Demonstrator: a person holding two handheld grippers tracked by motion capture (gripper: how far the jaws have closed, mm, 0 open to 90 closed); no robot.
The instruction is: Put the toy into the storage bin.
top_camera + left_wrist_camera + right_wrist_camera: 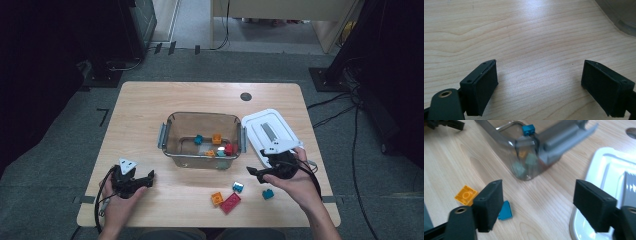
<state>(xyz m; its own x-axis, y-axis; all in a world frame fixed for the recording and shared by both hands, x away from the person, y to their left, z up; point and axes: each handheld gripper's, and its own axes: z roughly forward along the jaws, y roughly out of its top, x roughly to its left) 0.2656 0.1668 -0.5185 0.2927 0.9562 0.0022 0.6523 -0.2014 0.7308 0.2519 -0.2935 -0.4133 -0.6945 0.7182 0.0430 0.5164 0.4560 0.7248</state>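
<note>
The right tongs are standing wide apart with nothing between the pads, pointing toward the left of the frame, just above the small blue brick in the lower middle of the high view. In the right gripper view, this brick is half hidden behind one pad, so its long axis is hard to tell. The left tongs are resting released on the surface, lower left. The clear container is sitting in the middle.
</note>
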